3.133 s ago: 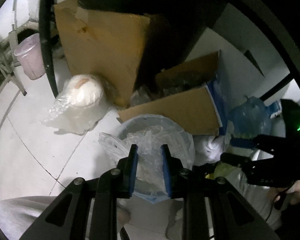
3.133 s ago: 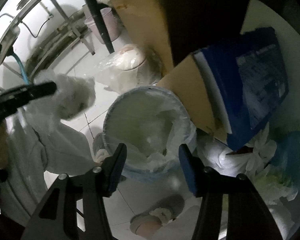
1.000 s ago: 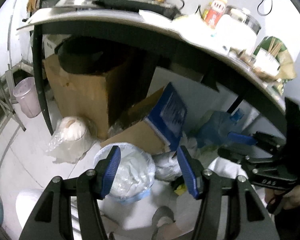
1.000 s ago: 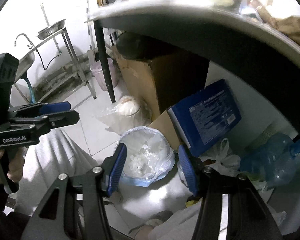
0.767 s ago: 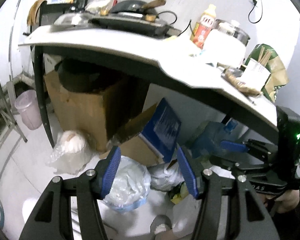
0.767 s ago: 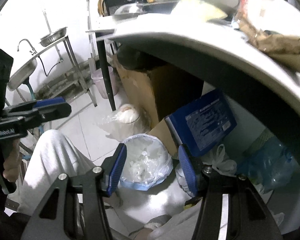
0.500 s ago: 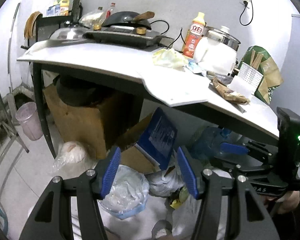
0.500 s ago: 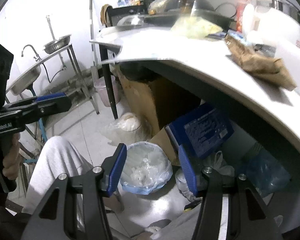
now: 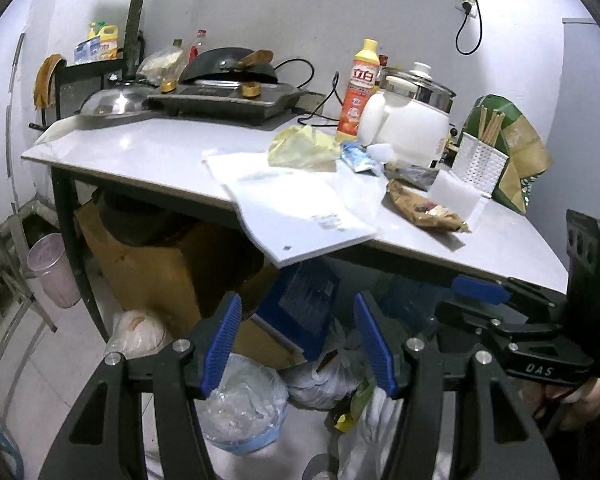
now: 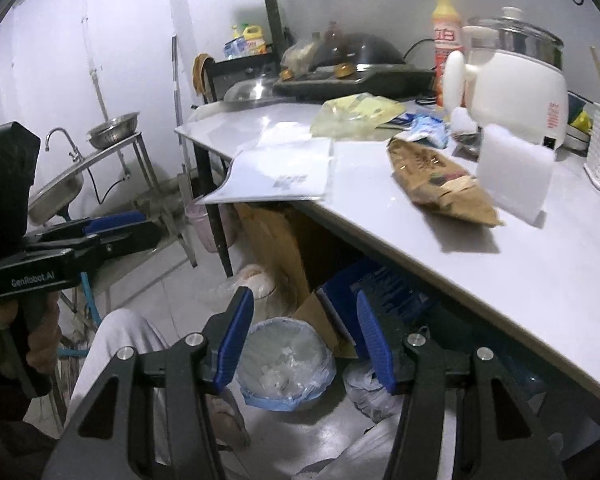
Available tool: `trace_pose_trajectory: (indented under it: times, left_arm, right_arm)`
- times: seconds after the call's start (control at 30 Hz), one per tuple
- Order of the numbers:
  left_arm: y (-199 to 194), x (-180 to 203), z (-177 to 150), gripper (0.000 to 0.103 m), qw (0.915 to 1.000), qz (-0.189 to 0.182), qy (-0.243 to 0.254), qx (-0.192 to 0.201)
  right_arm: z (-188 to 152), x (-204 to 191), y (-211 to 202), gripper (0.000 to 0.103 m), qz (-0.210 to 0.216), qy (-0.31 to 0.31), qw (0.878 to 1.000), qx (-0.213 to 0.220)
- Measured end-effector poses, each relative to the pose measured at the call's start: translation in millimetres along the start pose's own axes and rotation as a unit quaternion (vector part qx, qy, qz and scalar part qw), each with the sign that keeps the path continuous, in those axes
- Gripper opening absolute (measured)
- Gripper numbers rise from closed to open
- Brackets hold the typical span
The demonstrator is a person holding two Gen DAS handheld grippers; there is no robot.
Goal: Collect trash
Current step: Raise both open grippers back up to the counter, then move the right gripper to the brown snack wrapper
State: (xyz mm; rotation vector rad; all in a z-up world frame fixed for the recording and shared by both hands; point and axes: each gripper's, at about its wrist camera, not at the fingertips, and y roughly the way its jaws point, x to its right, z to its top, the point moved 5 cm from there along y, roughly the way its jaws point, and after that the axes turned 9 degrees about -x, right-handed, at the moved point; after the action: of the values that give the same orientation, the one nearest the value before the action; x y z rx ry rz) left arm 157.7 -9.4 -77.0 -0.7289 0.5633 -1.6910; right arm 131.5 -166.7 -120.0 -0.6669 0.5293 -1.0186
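Note:
My left gripper [image 9: 298,340] is open and empty, held in the air before the table's front edge. My right gripper [image 10: 306,340] is open and empty too. A lined trash bin [image 9: 240,408] with clear plastic in it stands on the floor under the table; it also shows in the right wrist view [image 10: 286,364]. On the white table [image 9: 160,152] lie a yellow plastic bag [image 9: 302,148], a brown snack wrapper [image 9: 420,206], a blue wrapper [image 9: 358,158] and a white sheet [image 9: 292,204]. The brown wrapper [image 10: 440,184] and yellow bag [image 10: 356,118] also show in the right wrist view.
A stove with a wok [image 9: 228,92], an orange bottle [image 9: 360,92], a white cooker [image 9: 412,124] and a chopstick basket [image 9: 480,160] stand at the table's back. Cardboard boxes [image 9: 152,272], a blue box [image 9: 304,312] and bags crowd the floor under the table. A sink [image 10: 56,192] stands at left.
Both grippers have risen from the bin on the floor up to table height. The left gripper, earlier shut on a plastic bag over the bin, is now open and empty.

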Motion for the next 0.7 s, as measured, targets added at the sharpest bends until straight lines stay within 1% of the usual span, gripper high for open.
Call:
trace_pose_trajectory:
  times: [0.2, 0.3, 0.5, 0.7]
  left_arm:
    - [2.7, 9.3, 12.2, 0.059, 0.9999, 0.001, 0.011, -0.001]
    - [6.8, 10.5, 18.7, 0.059, 0.9998, 0.008, 0.016, -0.003]
    - [21.0, 7.5, 29.9, 0.059, 0.9998, 0.016, 0.009, -0.009]
    - [40.4, -12.4, 37.7, 0.059, 0.9985, 0.014, -0.048, -0.021]
  right_arm:
    - [3.7, 13.4, -18.2, 0.052, 0.003, 0.020, 1.000, 0.018]
    - [5.0, 19.5, -28.0, 0.052, -0.002, 0.025, 0.999, 0.030]
    - [9.9, 40.5, -42.4, 0.052, -0.018, 0.040, 0.998, 0.048]
    - [17.3, 61.5, -49.9, 0.052, -0.043, 0.052, 0.996, 0.060]
